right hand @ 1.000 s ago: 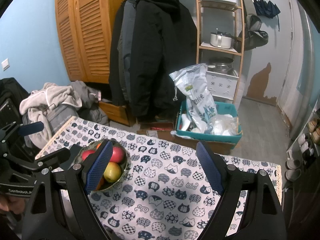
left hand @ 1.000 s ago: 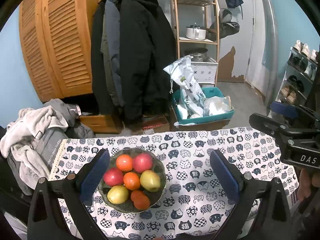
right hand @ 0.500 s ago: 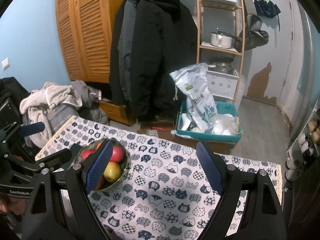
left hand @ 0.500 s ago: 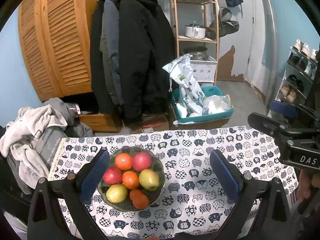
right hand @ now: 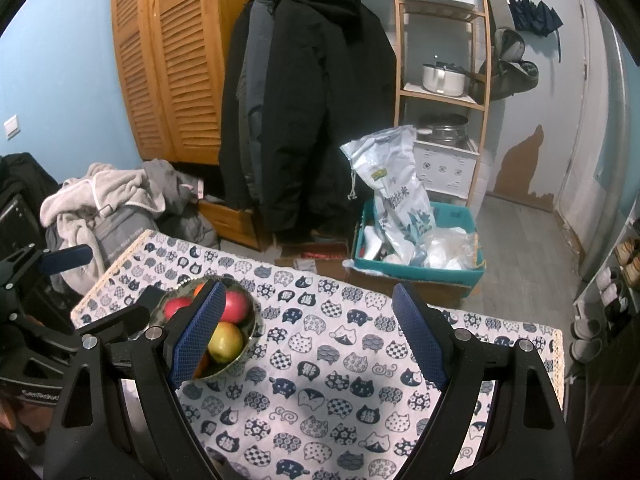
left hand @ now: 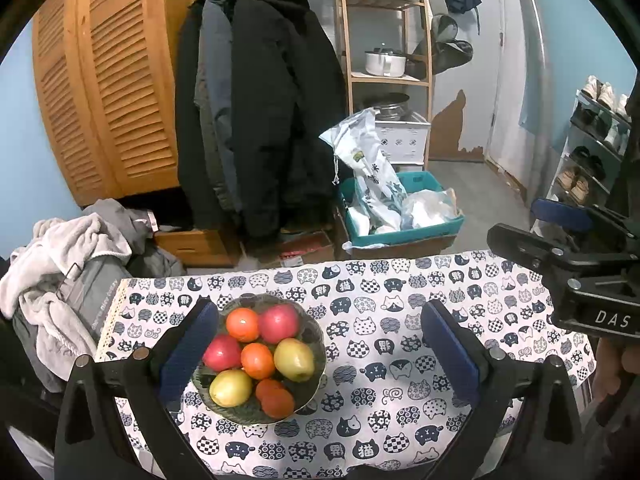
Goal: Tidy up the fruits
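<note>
Cat-print cloth (left hand: 400, 280) covers the small table, with a coat rack, a slatted wooden wardrobe and a shelf unit behind it. On the left part of that cloth sits a glass bowl (left hand: 316, 344) piled with fruit: two red apples (left hand: 279, 323), two yellow-green apples (left hand: 294, 359) and several oranges (left hand: 257, 360), all inside the rim and touching one another. No fruit shows loose on the cloth in either view.

Both tools hover above the table. The left gripper (left hand: 320, 356) is spread wide and holds nothing, its left pad just beside the bowl's left edge. The right gripper (right hand: 308, 332) is likewise wide apart and empty, over bare cloth to the right of the bowl (right hand: 252, 326), and its left pad hides part of the fruit in its own view.

As for the step in hand, the fruit already lies gathered in one bowl, which would suit a finished tidy-up; it would equally suit a sorting job in which the pile is to be divided by kind onto the bare cloth. These pictures do not settle which, so I name no next move. Either way, round fruit stacked this high would roll easily if the bowl were knocked
</note>
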{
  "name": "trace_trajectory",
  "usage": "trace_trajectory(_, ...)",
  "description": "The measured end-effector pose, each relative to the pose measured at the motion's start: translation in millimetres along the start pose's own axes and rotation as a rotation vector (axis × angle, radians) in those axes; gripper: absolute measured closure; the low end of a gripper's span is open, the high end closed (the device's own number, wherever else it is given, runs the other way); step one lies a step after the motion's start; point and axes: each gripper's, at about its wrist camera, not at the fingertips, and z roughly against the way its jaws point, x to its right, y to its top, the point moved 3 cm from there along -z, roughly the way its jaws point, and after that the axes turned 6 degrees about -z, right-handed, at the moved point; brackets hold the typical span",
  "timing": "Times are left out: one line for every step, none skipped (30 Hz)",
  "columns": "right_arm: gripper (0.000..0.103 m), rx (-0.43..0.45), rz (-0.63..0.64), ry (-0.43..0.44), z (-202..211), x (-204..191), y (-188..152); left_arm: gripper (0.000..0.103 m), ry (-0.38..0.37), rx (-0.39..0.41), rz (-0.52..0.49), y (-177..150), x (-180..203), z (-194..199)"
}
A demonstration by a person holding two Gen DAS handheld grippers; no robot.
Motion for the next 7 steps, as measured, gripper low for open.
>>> trace_trajectory(0.019,0.0,-0.001,0.0,0.1,0.0,0.0,0.001,-0.001,-0.001,0.001,0.0,-0.5,0.0)
trace_trajectory(0.019,0.001,0.001,0.0,0.3,0.0,0.3,0.001,-0.002,-0.002,0.002,0.2,-0.8,-0.4)
trace_trajectory(0.019,0.0,0.001,0.001,0.3,0.1,0.4,0.001,-0.003,0.0,0.001,0.1,-0.8,-0.5)
trace_trajectory(0.019,0.001,0.001,0.001,0.4,0.2,0.5,0.001,-0.005,0.002,0.0,0.0,-0.8,-0.4)
trace_trajectory(0.019,0.001,0.001,0.001,0.4,0.2,0.5,0.001,-0.005,0.004,0.0,-0.2,-0.9,-0.3)
trace_trajectory(0.019,0.001,0.002,0.001,0.3,0.2,0.6,0.001,-0.006,0.003,0.0,-0.2,-0.9,-0.4)
trace_trajectory(0.019,0.001,0.002,0.001,0.1,0.1,0.5,0.001,-0.006,0.001,0.0,-0.3,-0.9,-0.5)
